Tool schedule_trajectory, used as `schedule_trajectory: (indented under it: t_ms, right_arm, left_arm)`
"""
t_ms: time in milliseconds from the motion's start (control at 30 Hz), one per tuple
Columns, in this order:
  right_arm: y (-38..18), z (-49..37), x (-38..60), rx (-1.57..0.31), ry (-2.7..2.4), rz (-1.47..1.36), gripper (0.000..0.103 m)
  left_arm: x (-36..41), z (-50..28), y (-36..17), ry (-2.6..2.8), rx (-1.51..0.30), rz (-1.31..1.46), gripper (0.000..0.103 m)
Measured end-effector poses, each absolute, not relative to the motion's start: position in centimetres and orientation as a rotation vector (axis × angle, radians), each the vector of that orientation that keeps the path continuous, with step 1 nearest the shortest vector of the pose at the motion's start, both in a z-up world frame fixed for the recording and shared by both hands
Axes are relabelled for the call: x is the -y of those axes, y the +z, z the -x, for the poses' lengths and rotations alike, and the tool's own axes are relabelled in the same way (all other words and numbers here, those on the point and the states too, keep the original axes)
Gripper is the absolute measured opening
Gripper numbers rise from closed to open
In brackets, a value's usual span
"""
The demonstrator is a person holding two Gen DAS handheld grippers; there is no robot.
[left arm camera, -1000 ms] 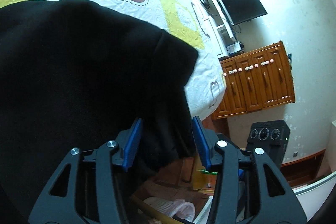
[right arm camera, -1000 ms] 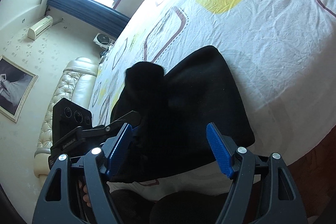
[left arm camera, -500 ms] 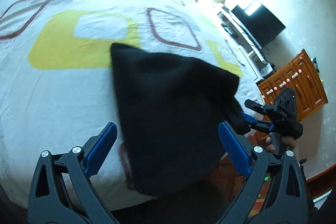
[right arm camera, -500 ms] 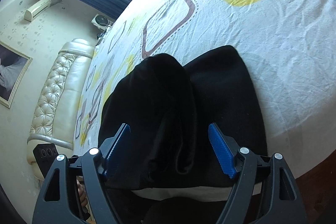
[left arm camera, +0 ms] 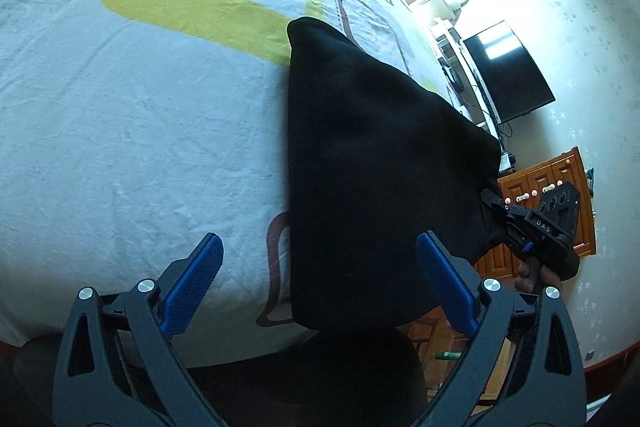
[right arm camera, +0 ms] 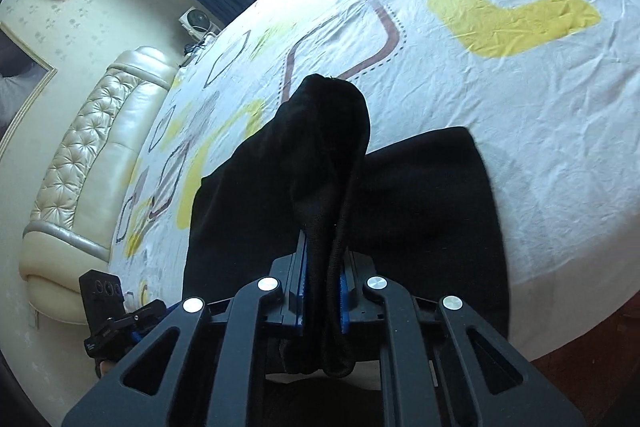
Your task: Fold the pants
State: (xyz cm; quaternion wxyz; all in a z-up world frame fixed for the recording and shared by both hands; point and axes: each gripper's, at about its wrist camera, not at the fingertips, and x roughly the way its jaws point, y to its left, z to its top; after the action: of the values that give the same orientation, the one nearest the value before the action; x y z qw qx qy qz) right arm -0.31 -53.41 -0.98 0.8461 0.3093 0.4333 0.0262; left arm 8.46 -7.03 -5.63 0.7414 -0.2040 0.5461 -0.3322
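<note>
The bed [left arm camera: 120,147] is covered by a white sheet [right arm camera: 540,115] printed with yellow and brown rounded squares. The black pants [left arm camera: 372,167] lie folded directly on the sheet near the bed's front edge, overhanging it slightly.

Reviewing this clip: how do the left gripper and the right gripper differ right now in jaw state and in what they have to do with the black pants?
The left gripper stands wide open with bare blue pads; the right gripper is shut, its jaws having just closed on a bunched fold of the black pants. The left touches nothing and hovers near the bed's edge beside the pants; the right lifts its fold above the flat part. Both are black with blue pads and point down at the bed.
</note>
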Motion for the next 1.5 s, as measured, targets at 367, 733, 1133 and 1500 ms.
schedule_trajectory:
  t_ms: [367, 733, 1133, 1500]
  right_arm:
    - [-5.9, 1.9, 59.7, -0.908, -0.025, -0.841, 0.034]
    - [-9.2, 5.4, 62.2, -0.885, 0.065, -1.043, 0.076]
    - [-10.8, 5.8, 61.0, -0.844, 0.270, -1.159, 0.086]
    - [-10.5, 5.1, 59.3, -0.932, 0.160, -1.027, 0.053]
  left_arm:
    - [9.6, -8.0, -7.8, -0.761, -1.212, 0.405, 0.100]
    - [6.8, -7.6, -8.6, -0.807, -1.204, 0.655, 0.100]
    - [7.5, -6.2, -9.7, -0.896, -1.183, 0.800, 0.100]
    - [10.1, -6.3, -9.4, -0.785, -1.239, 0.630, 0.062]
